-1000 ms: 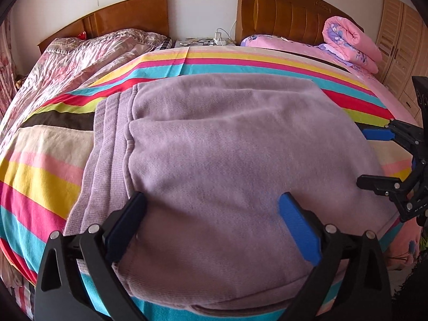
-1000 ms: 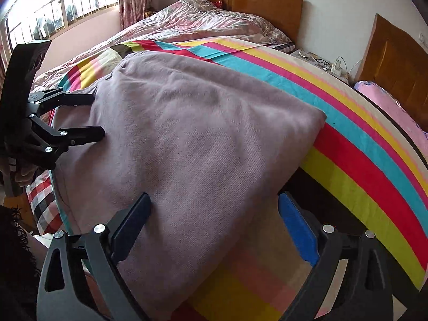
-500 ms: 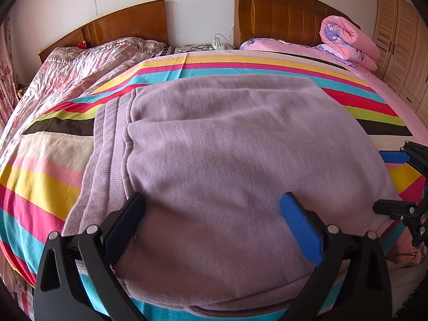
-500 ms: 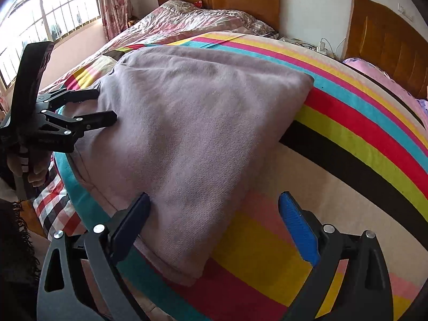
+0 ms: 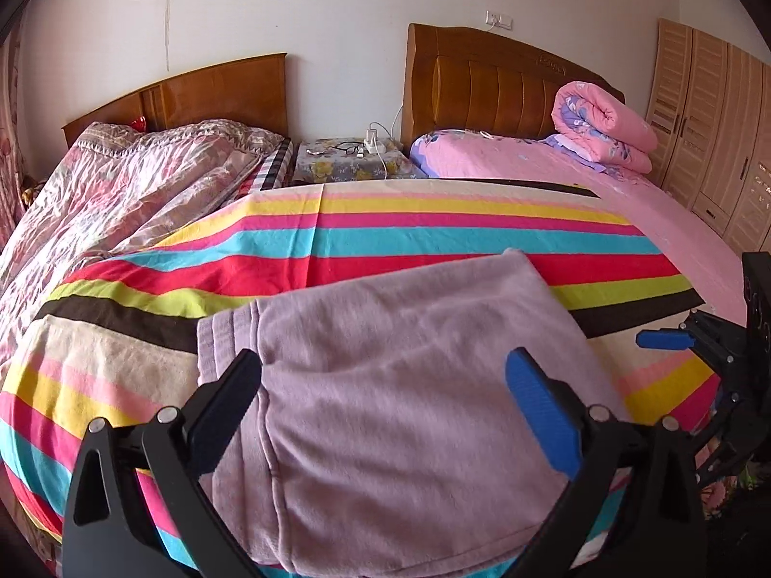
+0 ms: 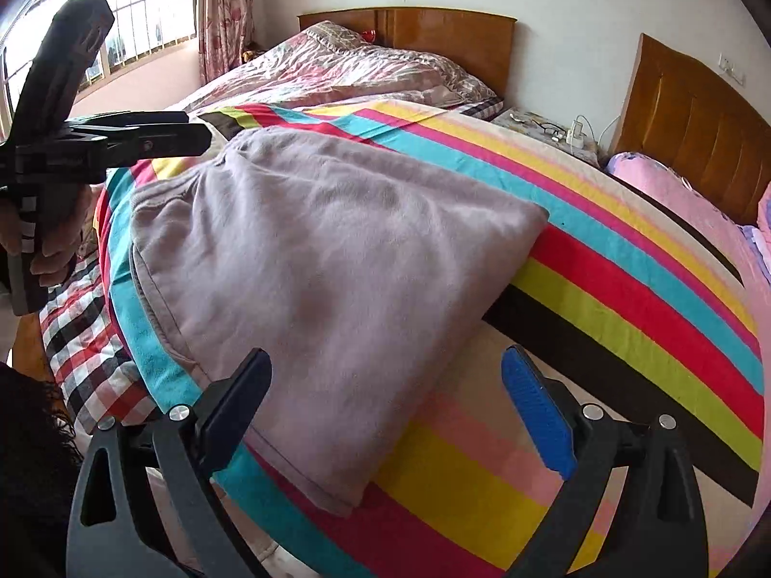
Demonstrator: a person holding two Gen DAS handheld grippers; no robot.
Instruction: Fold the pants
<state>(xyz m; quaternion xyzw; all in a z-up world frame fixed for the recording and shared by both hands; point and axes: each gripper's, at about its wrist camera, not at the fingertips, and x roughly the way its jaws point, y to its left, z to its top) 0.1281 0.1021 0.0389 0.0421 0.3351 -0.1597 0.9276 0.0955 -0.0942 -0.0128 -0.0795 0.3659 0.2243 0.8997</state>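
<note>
Right wrist view alone shows a hand (image 6: 46,245) and window (image 6: 120,38); folded pants (image 5: 400,385) on bed (image 5: 433,221), both grippers' jaws apart, no readable writing.

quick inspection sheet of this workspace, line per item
surface: striped sheet spread flat over the bed
job's things: lilac pants folded into a compact stack near the front edge, waistband to the left in the left wrist view
clutter: nothing seen on the striped sheet besides the pants
grippers: left tool open, holding nothing, above the pants; right tool open, holding nothing, over the stack's right edge
cables: power strip with white leads on the nightstand; wire hanging on the wall
surroundings: two wooden headboards, rolled pink quilt, wardrobe, window with curtain
</note>
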